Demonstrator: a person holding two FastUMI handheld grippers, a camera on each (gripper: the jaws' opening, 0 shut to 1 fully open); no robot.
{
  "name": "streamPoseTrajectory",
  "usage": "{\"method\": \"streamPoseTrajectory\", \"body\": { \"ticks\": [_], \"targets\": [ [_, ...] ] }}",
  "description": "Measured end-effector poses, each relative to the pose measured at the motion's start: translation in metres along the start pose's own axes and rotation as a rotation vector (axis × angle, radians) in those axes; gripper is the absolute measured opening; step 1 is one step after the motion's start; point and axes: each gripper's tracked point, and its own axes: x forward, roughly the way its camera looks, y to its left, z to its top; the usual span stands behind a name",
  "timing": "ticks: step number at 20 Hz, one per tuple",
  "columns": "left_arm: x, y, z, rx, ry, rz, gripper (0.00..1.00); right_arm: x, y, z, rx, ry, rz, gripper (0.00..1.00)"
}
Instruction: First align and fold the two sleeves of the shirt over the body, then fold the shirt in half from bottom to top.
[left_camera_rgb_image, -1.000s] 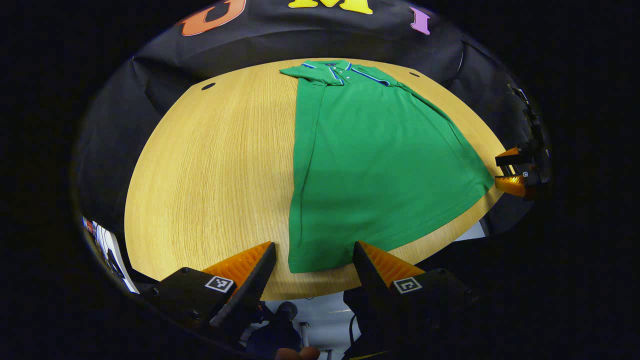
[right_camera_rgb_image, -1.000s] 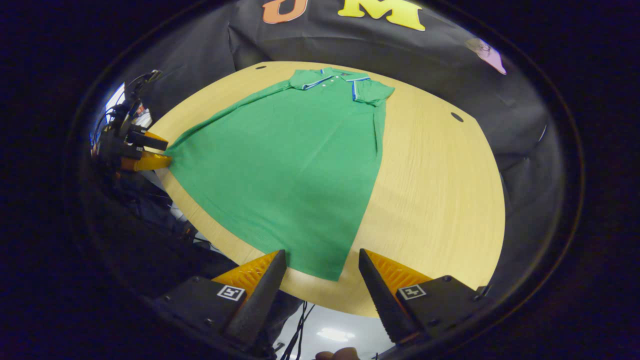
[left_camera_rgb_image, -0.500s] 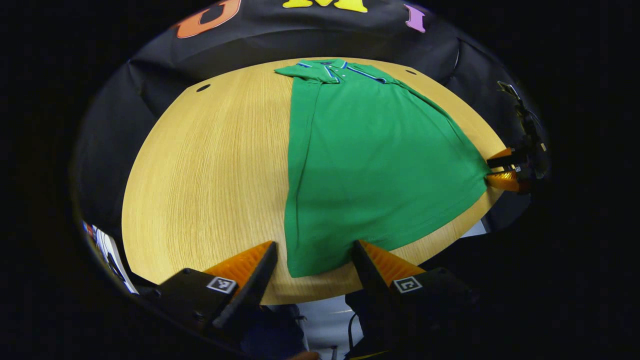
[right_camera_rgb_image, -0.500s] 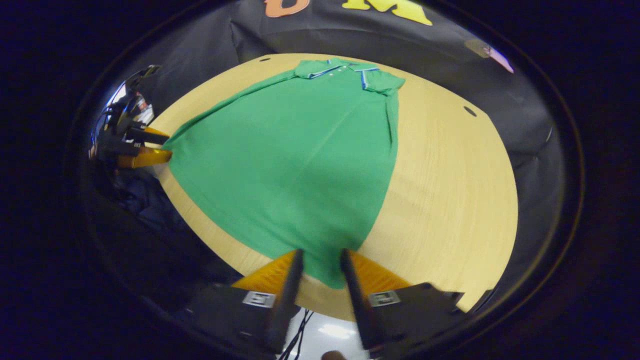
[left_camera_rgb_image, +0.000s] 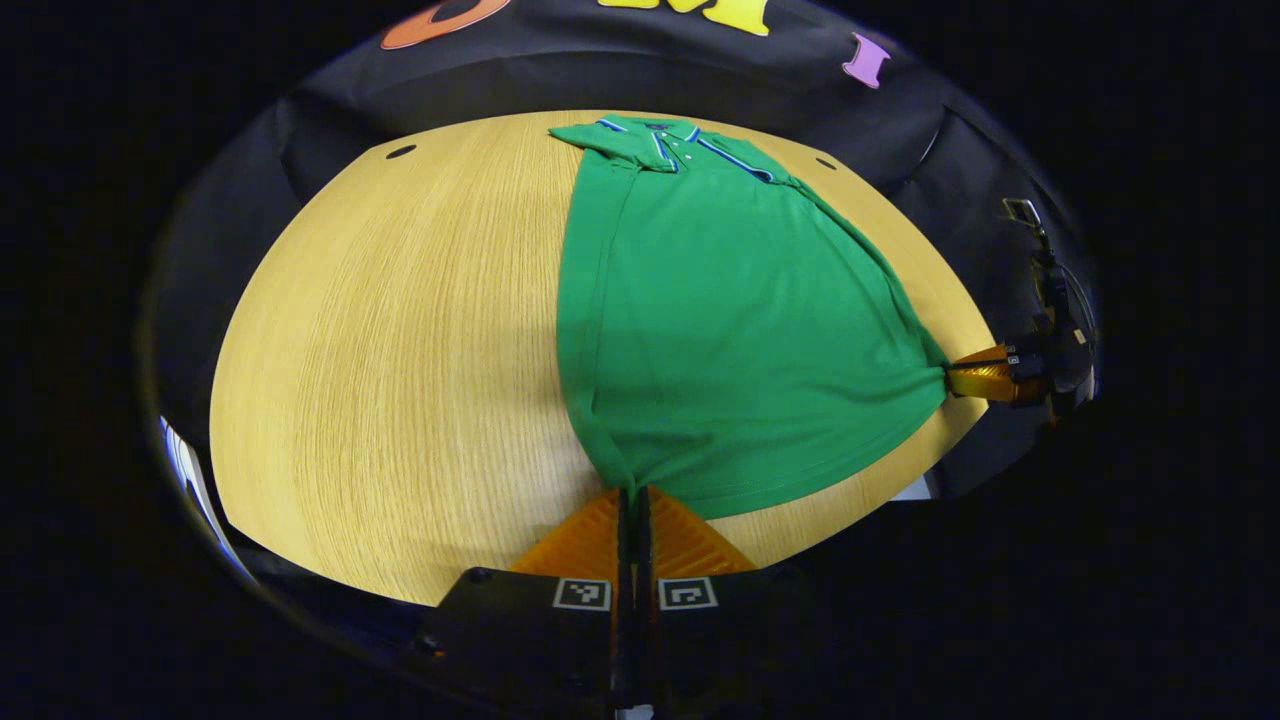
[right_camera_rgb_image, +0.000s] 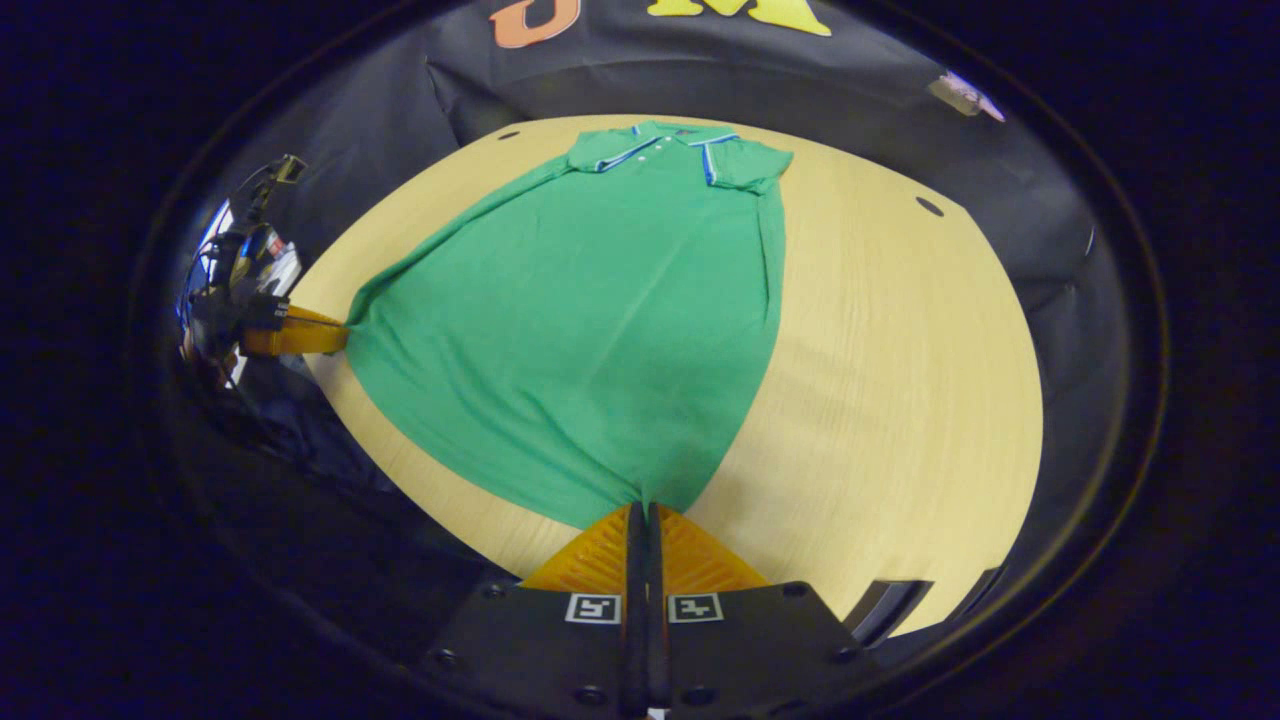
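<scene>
Sleeves already lie folded in over the body of the green polo shirt (left_camera_rgb_image: 720, 330), so as I judge it only the bottom-to-top fold is left. My left gripper (left_camera_rgb_image: 632, 498) is clamped on the hem corner nearest me, fingers pressed together with cloth between them; my right gripper (right_camera_rgb_image: 646, 510) pinches the other hem corner the same way. Shirt lies flat on the pale wooden table (left_camera_rgb_image: 400, 350), collar (left_camera_rgb_image: 670, 140) at the edge far from me, hem by the near edge. Fabric looks a soft, matte knit, puckering toward each grip, collar trimmed in blue and white stripes
</scene>
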Motion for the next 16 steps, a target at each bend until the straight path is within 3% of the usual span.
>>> {"method": "streamPoseTrajectory", "body": {
  "ticks": [9, 16],
  "targets": [
    [-0.028, -0.012, 0.081, 0.043, -0.159, -0.04, 0.03, -0.035, -0.021, 0.075, 0.055, -0.139, 0.001, 0.02],
    [-0.039, -0.003, 0.143, -0.004, -0.243, -0.037, 0.03, -0.051, -0.038, 0.145, 0.09, -0.237, 0.017, 0.02]
  ]
}}
